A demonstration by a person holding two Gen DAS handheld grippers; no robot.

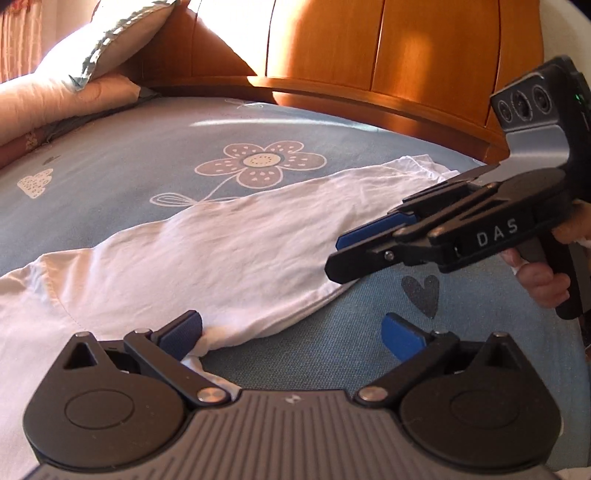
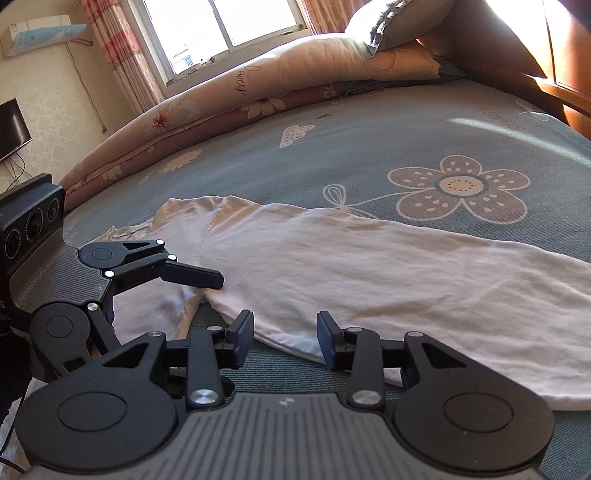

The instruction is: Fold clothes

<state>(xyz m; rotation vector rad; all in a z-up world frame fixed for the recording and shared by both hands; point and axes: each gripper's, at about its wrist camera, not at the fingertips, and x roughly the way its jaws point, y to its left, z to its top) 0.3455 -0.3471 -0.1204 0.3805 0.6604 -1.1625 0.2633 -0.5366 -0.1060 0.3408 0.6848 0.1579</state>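
A white garment [image 1: 240, 251] [image 2: 369, 266] lies folded into a long strip across the blue flowered bedsheet [image 1: 147, 155] [image 2: 369, 129]. My left gripper [image 1: 293, 336] stands wide open at the strip's near end. Its left finger [image 1: 184, 332] touches a bunched corner of the cloth, and its right pad is over bare sheet. In the right wrist view one of its fingers [image 2: 195, 277] rests on the garment. My right gripper [image 2: 285, 336] [image 1: 340, 254] is open, low over the garment's near edge. The hem lies between its pads, which do not press on it.
A wooden headboard [image 1: 369, 55] rises behind the bed. Pillows [image 1: 103, 44] and a rolled quilt [image 2: 258, 85] line the far side under a window [image 2: 221, 26]. A hand [image 1: 543, 284] holds the right gripper's handle. A TV [image 2: 11, 125] stands at far left.
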